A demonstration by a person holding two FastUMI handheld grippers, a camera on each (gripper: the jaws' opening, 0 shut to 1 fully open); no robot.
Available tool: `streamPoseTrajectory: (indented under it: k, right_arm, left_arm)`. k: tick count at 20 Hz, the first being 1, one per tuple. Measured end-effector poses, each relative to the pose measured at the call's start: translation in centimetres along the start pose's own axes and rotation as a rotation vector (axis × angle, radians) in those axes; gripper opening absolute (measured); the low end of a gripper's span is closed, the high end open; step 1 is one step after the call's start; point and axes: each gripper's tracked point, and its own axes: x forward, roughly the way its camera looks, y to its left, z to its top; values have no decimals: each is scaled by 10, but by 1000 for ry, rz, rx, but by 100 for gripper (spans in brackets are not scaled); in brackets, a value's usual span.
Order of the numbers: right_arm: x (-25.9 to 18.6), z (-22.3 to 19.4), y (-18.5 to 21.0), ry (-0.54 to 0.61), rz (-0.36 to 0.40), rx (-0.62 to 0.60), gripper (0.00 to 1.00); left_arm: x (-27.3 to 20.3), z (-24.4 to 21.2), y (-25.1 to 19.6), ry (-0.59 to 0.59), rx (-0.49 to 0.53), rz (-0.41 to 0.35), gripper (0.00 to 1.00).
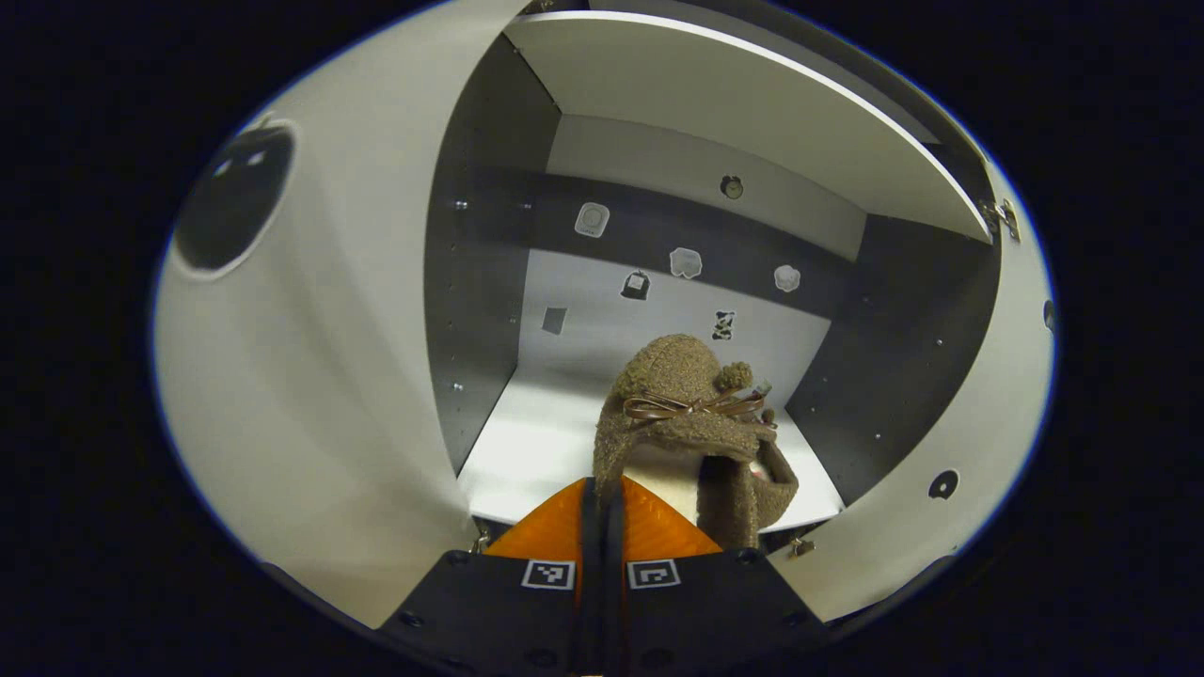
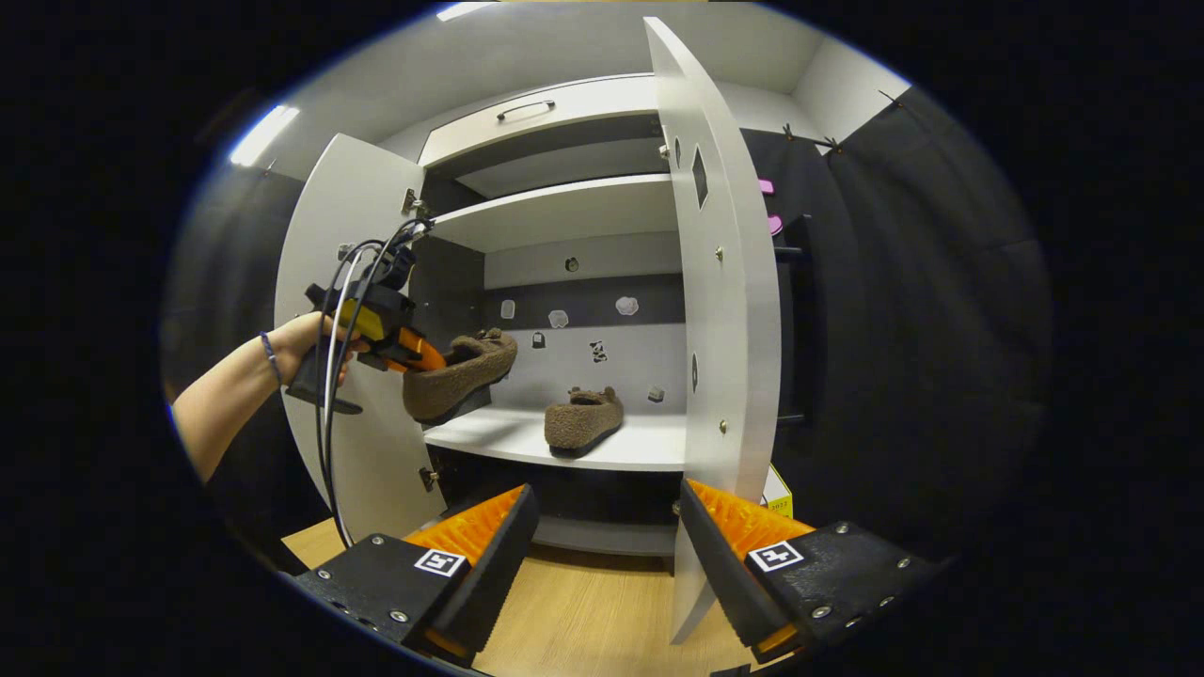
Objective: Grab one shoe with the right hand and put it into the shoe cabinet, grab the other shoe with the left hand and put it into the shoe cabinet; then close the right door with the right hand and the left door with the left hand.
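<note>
- The left gripper is clenched on the heel edge of a brown fuzzy shoe, its two fingers pressed nearly together around the fabric.
- From the right gripper view, that held shoe hangs in the air, tilted, just above the left end of the white shelf and not touching it.
- A person's hand grips the left gripper's handle, with cables looping down from it.
- The right gripper is released, its jaws spread wide and holding nothing, well back from the shoe cabinet over a wooden floor.
- The other shoe sits flat on the same shelf, toward the right, its sole on the board.
- Both doors stand open: the left door swung out behind the hand, the right door edge-on near the right gripper.
- Small stickers dot the cabinet's back panel.
</note>
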Motion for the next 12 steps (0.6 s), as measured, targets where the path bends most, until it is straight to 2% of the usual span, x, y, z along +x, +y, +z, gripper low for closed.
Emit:
streamPoseTrajectory:
  k: [4, 9, 12]
  right_arm:
    - [6, -1, 1, 13, -12, 19, 94]
    - [10, -3, 1, 25, -33, 34, 93]
    - [10, -4, 0, 34, -46, 37, 94]
  left_arm:
    - [53, 3, -3, 27, 12, 4, 6]
    - [112, -32, -4, 137, -29, -5, 6]
    - [136, -55, 3, 198, -44, 14, 6]
